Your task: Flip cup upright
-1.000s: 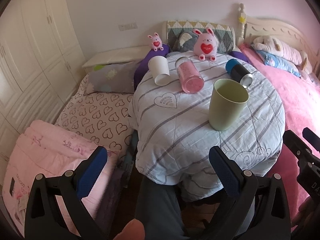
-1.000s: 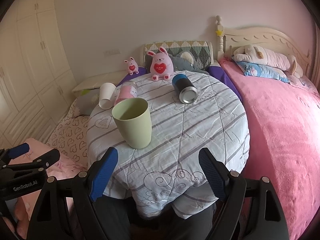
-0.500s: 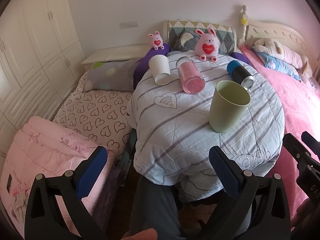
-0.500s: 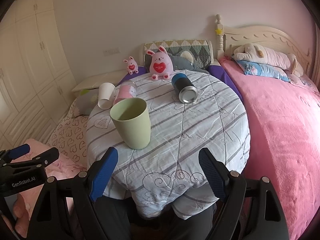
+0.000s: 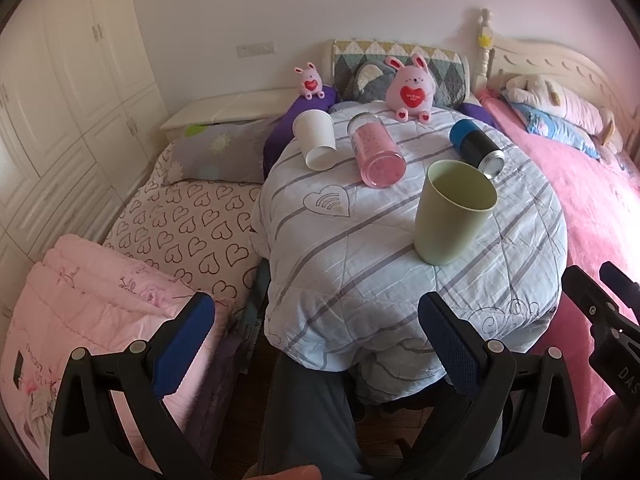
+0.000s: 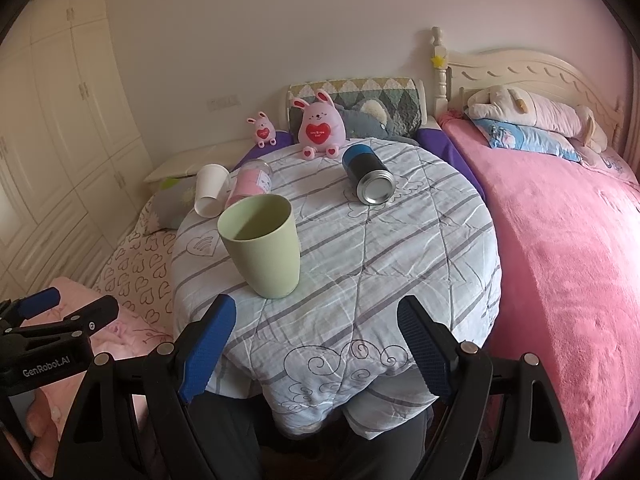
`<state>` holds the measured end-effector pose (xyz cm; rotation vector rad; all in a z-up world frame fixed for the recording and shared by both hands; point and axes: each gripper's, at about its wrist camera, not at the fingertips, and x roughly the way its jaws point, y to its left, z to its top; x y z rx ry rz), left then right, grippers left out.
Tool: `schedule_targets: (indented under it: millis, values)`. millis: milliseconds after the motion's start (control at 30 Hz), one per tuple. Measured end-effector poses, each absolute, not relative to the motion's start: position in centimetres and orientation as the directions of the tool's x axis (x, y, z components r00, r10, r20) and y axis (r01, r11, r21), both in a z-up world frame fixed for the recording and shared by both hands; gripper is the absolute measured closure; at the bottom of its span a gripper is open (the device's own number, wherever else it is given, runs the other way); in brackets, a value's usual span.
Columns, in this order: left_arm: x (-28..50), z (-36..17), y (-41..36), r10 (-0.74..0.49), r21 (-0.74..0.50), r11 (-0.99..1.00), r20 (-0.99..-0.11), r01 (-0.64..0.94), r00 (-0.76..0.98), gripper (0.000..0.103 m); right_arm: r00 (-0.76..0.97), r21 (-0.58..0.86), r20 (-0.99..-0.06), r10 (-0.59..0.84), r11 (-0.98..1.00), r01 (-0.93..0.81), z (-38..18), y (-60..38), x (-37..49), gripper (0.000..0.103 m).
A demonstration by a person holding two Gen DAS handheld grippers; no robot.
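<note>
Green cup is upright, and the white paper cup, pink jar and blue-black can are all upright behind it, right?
Not quite. The green cup is upright, but the white paper cup, pink jar and blue-black can all lie on their sides; the left wrist view shows it best.

Four cups (image 5: 454,212) on the table, two pink bunnies (image 5: 412,87), perhaps one plush dog (image 5: 560,100).

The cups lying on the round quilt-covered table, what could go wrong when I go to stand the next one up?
1. The white paper cup, the pink clear jar and the blue-and-black metal can lie on their sides; a nudge could roll one off the round quilt-covered table.
2. The upright green plastic cup stands nearest both open claws, left and right; reaching past could topple it.
3. The wrinkled quilt looks soft, so a righted cup may tip.
</note>
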<state>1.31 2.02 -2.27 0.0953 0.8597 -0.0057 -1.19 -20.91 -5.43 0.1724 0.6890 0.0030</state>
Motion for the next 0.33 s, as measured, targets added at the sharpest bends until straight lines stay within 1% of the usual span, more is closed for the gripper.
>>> schedule_targets:
  millis: [333]
  values:
    - [1.09,-1.86,1.77,0.008,0.067,0.996,-0.745,0.063,0.667,0.0,0.771,0.16,-0.633,0.063,0.986,0.051,-5.37,-20.94,-1.24,0.019]
